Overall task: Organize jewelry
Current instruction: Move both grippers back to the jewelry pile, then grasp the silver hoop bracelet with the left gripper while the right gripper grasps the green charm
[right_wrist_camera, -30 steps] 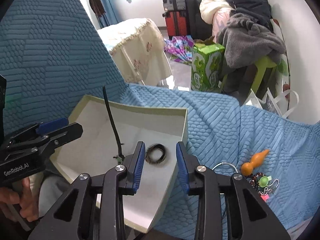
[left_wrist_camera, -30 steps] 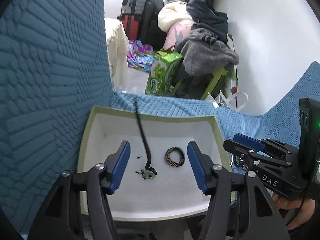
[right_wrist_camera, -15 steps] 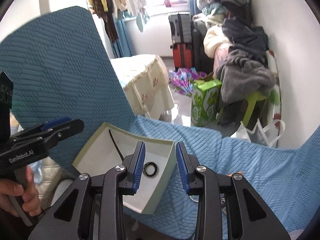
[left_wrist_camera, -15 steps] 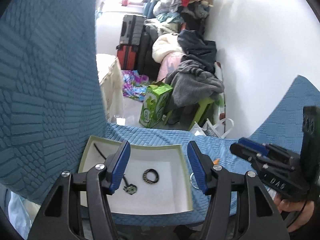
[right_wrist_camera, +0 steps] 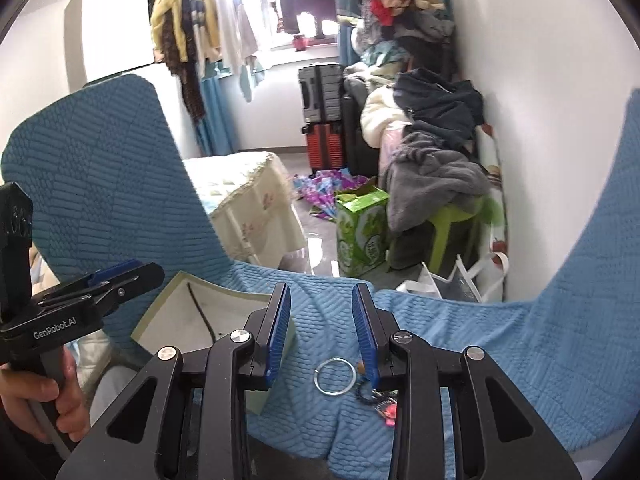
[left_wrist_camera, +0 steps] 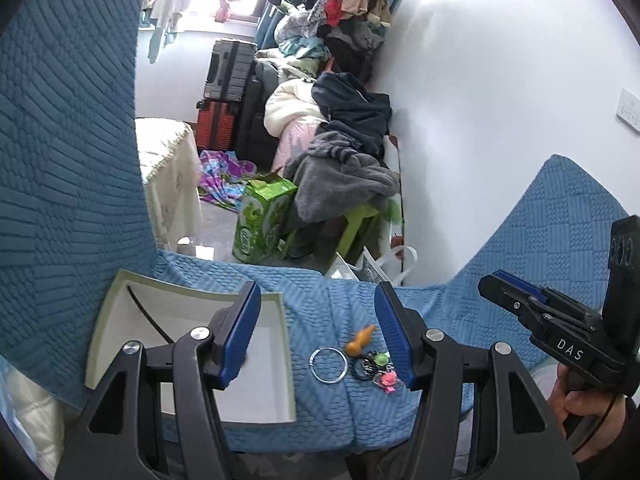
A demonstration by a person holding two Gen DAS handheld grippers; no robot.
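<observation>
A shallow white box (left_wrist_camera: 136, 308) lies on the blue quilted cover (left_wrist_camera: 320, 308); a black cord (left_wrist_camera: 148, 316) lies inside it. To its right lie a silver ring (left_wrist_camera: 329, 364), an orange charm (left_wrist_camera: 360, 340) and a cluster of small colourful trinkets (left_wrist_camera: 378, 368). My left gripper (left_wrist_camera: 316, 340) is open and empty, held high above the box's right edge and the jewelry. My right gripper (right_wrist_camera: 322, 340) is open and empty above the silver ring (right_wrist_camera: 335, 375); the box (right_wrist_camera: 188, 304) is to its left. Each gripper shows in the other's view.
The blue cover rises as a chair back on the left (left_wrist_camera: 68, 160) and right (left_wrist_camera: 560, 220). Beyond the edge are a green carton (left_wrist_camera: 264, 220), a green stool with clothes (left_wrist_camera: 352, 184), suitcases (left_wrist_camera: 228, 80) and a cloth-covered table (left_wrist_camera: 168, 184).
Both grippers have risen and pulled back from the box. The view has widened, and the loose jewelry on the cover now shows. The bracelet in the box is hidden behind the left finger.
</observation>
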